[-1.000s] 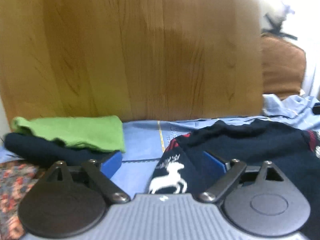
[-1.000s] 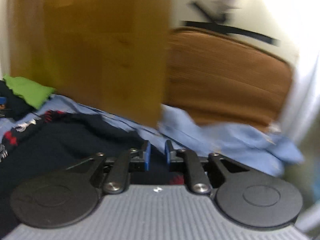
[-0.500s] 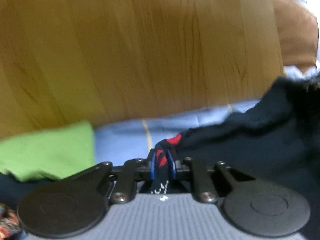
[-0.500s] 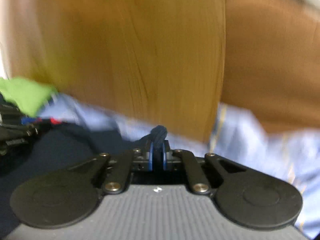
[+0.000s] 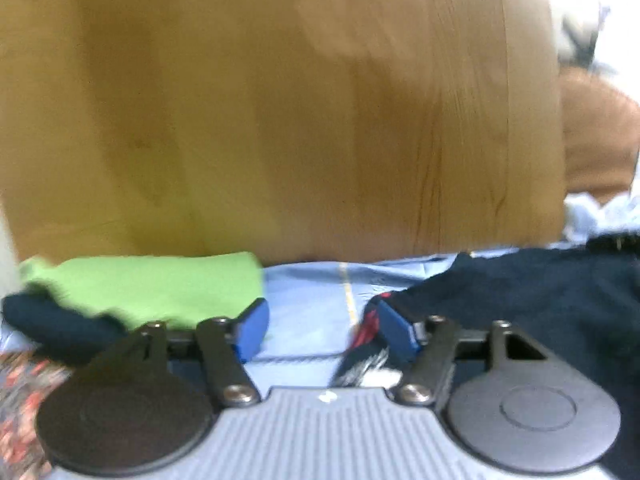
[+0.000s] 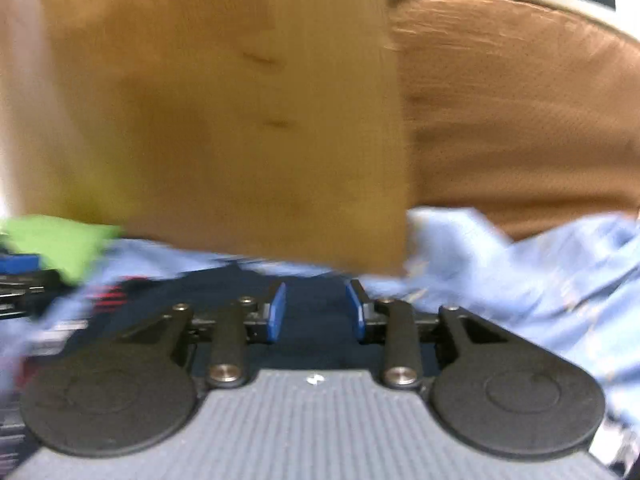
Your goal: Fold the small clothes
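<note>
A navy sweater (image 5: pixel 532 296) with red and white pattern lies on the light blue sheet (image 5: pixel 308 292); it also shows in the right wrist view (image 6: pixel 316 304). My left gripper (image 5: pixel 320 328) is open, its right finger beside the sweater's red-patterned edge. My right gripper (image 6: pixel 316 310) is open just above the sweater's navy cloth. Both views are blurred.
A folded green garment (image 5: pixel 160 284) lies on a dark navy one (image 5: pixel 52 320) at the left. A wooden headboard (image 5: pixel 280 120) stands behind. A brown cushion (image 6: pixel 520 112) is at the right. A floral cloth (image 5: pixel 20 392) is at the lower left.
Half a second ago both grippers were shut on the sweater's edge and held it up. Now both have opened and let go, and the sweater lies on the sheet.
</note>
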### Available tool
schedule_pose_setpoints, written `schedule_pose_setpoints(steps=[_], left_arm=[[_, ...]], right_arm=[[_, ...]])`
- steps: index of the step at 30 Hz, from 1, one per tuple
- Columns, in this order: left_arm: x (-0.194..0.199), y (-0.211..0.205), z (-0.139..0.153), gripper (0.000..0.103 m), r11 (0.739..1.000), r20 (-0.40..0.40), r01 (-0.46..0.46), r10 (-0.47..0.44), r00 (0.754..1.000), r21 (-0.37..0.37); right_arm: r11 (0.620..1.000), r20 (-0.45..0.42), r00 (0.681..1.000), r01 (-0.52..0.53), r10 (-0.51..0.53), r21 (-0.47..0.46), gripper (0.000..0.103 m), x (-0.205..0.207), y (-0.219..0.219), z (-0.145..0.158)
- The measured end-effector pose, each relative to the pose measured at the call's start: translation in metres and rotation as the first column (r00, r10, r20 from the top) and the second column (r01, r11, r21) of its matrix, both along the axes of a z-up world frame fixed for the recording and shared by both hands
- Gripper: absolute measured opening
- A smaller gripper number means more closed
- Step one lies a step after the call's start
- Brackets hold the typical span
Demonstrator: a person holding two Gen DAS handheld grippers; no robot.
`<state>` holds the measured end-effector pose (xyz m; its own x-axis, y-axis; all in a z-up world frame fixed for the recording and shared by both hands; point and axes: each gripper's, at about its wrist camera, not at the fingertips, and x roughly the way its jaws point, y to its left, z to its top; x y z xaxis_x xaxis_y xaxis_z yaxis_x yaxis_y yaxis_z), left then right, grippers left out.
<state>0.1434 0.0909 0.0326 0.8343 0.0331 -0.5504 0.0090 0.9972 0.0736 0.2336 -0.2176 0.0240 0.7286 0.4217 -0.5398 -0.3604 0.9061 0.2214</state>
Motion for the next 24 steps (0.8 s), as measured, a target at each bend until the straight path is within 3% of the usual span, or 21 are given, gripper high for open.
schedule_pose_setpoints(steps=[2, 5, 10, 13, 15, 16, 18, 21, 24], left_arm=[[-0.037, 0.019, 0.010, 0.077, 0.999, 0.015, -0.022, 0.022, 1.000, -0.034], [-0.091, 0.047, 0.008, 0.082, 0.997, -0.003, -0.040, 0.040, 0.999, -0.064], [-0.168, 0.073, -0.010, 0.088, 0.988, -0.059, -0.077, 0.069, 0.996, -0.135], [-0.200, 0.085, -0.016, 0.089, 0.973, -0.080, -0.103, 0.088, 0.993, -0.208], [-0.212, 0.091, -0.021, 0.090, 0.963, -0.086, -0.107, 0.089, 0.992, -0.246], [-0.217, 0.090, -0.022, 0.090, 0.960, -0.085, -0.103, 0.083, 0.993, -0.260], [-0.224, 0.089, -0.026, 0.090, 0.958, -0.079, -0.087, 0.067, 0.995, -0.274], [-0.229, 0.088, -0.025, 0.092, 0.953, -0.062, -0.071, 0.055, 0.997, -0.295], [-0.229, 0.087, -0.027, 0.093, 0.939, -0.053, -0.051, 0.035, 0.998, -0.340]], right_arm=[[0.989, -0.048, 0.993, -0.104, 0.109, 0.102, 0.037, -0.032, 0.005, 0.013], [0.939, -0.091, 0.949, -0.281, 0.303, 0.199, 0.037, -0.080, 0.029, 0.023], [0.812, -0.215, 0.794, -0.502, 0.569, 0.298, 0.037, -0.153, 0.085, 0.015], [0.765, -0.291, 0.711, -0.555, 0.640, 0.325, 0.037, -0.188, 0.110, 0.004], [0.762, -0.349, 0.678, -0.566, 0.647, 0.313, 0.037, -0.198, 0.120, -0.007], [0.774, -0.384, 0.673, -0.570, 0.632, 0.275, 0.037, -0.201, 0.124, -0.012], [0.807, -0.418, 0.698, -0.559, 0.581, 0.188, 0.034, -0.204, 0.126, -0.023], [0.832, -0.433, 0.713, -0.513, 0.551, 0.213, 0.037, -0.204, 0.124, -0.022], [0.827, -0.411, 0.720, -0.521, 0.559, 0.213, 0.042, -0.206, 0.138, -0.028]])
